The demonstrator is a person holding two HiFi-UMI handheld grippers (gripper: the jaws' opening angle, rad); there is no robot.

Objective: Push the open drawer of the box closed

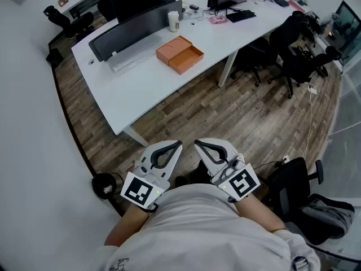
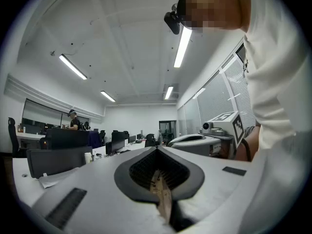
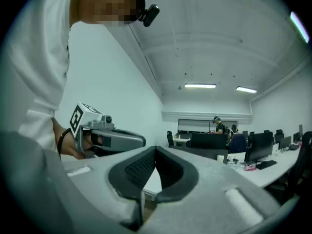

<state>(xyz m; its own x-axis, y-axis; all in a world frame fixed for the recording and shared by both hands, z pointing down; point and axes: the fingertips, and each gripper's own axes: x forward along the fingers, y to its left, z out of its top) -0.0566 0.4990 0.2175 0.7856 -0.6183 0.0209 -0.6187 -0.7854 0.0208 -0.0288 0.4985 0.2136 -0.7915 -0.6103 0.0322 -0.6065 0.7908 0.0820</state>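
Observation:
An orange box [image 1: 172, 49] lies on the long white desk [image 1: 135, 83], far ahead of me, with its open drawer [image 1: 190, 58] pulled out towards the right. I hold both grippers close to my body, over the wooden floor and well short of the desk. My left gripper [image 1: 178, 145] is shut with nothing in it, its tips meeting in the left gripper view [image 2: 156, 148]. My right gripper [image 1: 197, 144] is also shut and empty [image 3: 155, 147]. They point level, side by side. Neither gripper view shows the box.
A paper cup [image 1: 173, 21], a grey keyboard [image 1: 132, 52] and a dark screen divider [image 1: 135, 30] share the desk. Black office chairs [image 1: 296, 55] stand at the right and one [image 1: 293, 185] beside me. A black round object [image 1: 104, 183] sits on the floor at left. A person stands far off [image 3: 217, 126].

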